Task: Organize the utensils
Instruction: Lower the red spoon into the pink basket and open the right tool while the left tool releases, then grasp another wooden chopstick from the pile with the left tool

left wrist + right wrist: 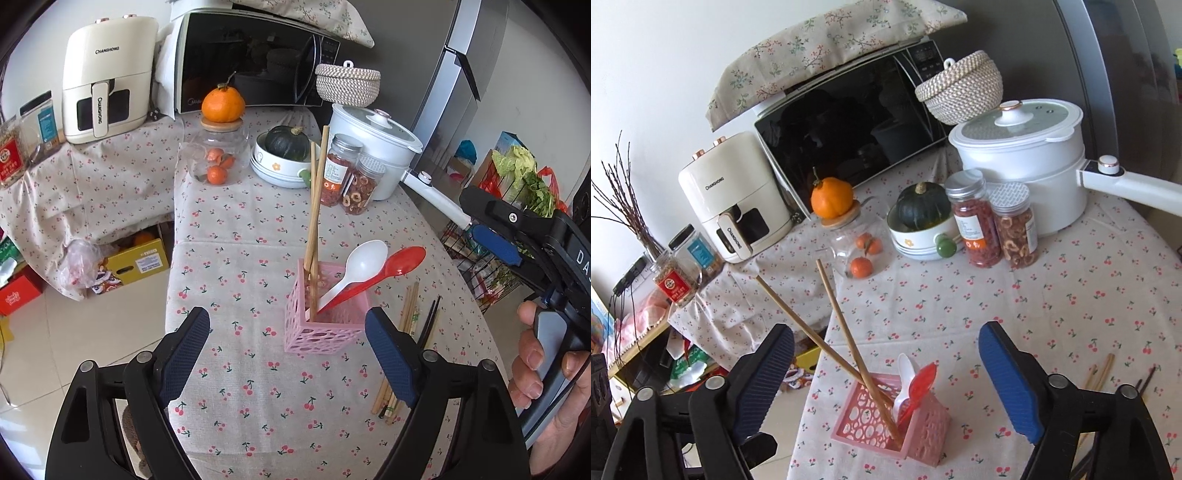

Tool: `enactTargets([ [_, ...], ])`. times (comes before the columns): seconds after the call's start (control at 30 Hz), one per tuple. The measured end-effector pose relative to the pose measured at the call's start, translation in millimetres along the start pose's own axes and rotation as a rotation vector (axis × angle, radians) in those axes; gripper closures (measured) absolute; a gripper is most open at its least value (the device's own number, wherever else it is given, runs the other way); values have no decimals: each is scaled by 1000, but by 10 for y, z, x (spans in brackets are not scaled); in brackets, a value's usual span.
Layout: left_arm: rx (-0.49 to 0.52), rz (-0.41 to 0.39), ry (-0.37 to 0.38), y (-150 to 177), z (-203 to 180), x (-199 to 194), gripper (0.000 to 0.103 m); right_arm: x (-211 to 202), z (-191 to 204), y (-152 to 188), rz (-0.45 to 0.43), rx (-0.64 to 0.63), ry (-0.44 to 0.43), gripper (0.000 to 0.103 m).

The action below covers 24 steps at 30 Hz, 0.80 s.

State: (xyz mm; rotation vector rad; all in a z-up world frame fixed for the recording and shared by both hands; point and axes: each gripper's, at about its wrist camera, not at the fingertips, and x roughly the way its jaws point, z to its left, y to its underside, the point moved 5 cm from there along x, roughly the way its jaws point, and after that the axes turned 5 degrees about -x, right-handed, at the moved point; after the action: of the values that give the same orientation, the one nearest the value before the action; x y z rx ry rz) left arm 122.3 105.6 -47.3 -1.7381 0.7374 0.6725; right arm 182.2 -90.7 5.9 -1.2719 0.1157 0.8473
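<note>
Pink holder (325, 325) mid-worktop (258, 387): two chopsticks (316, 206) lean toward 12 o'clock, white spoon (360, 267), red spoon (391, 271) bowls toward 2 o'clock | loose chopsticks (400, 350) at 3 o'clock | both jaws released, empty.

Both black hand-held grippers tilt downward with jaws spread wide and empty: left hand-held gripper (288, 339), right hand-held gripper (886, 373), the right gripped by a bare hand (546, 391).

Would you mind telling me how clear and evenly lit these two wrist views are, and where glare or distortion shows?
Left wrist view: sharp, soft daylight, dark fisheye corners; the microwave door mirrors the room. Right wrist view: equally sharp, the white wall at upper left looks washed out, the table edge bows, and the pink holder casts only a faint shadow.
</note>
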Motion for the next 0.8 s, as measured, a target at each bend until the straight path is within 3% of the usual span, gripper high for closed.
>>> enactTargets([
  [0.3,62,-3,9,85,-236,-34,12,-265,-482,24,15,31,120,0],
  [0.8,268,95,34,533,-989,226,11,-661,-1328,385,164,4,348,0],
])
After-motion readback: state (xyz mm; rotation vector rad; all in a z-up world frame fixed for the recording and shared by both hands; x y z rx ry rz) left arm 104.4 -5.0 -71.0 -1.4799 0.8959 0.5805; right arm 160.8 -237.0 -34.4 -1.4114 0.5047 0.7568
